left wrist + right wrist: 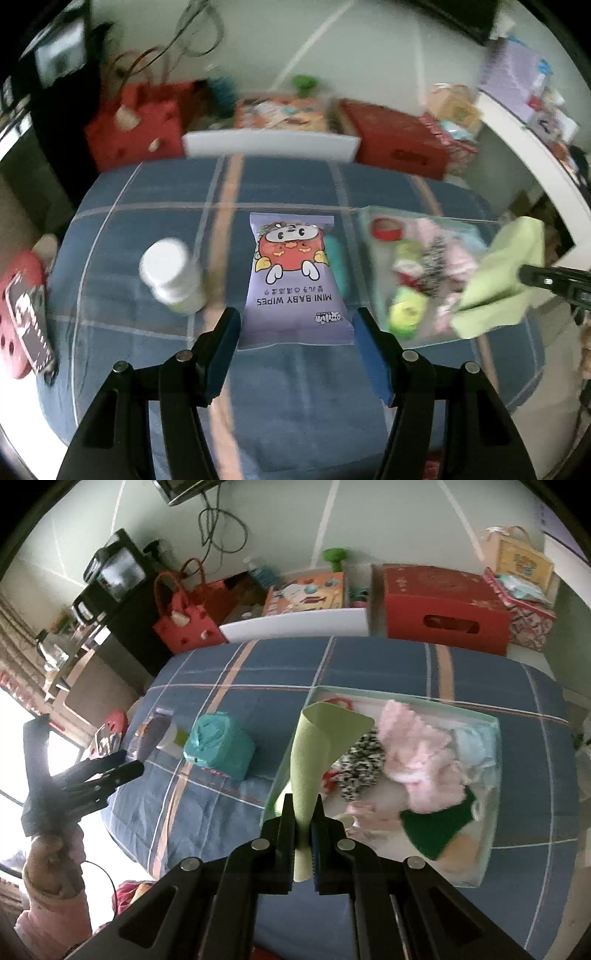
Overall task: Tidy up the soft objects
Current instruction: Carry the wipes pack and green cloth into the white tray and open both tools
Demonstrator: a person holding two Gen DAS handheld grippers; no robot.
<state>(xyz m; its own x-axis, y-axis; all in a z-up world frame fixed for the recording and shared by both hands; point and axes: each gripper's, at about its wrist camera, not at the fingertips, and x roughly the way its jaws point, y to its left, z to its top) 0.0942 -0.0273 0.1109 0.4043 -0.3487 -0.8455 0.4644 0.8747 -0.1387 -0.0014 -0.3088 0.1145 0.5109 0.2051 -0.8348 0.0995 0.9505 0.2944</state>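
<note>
Blue plaid bedspread [229,672] lay under both my grippers. Clear bin [493,738] of soft things sat ahead-right of right gripper [303,814], which pinched green cloth [314,746] tight, held above bin edge. Step, I judged: carry cloth over bin, then release. Left gripper [295,325] stood apart, empty, wipes pack [295,280] just ahead. Left view alone showed white bottle [171,269]; right view showed teal bundle [219,744] whole.
</note>
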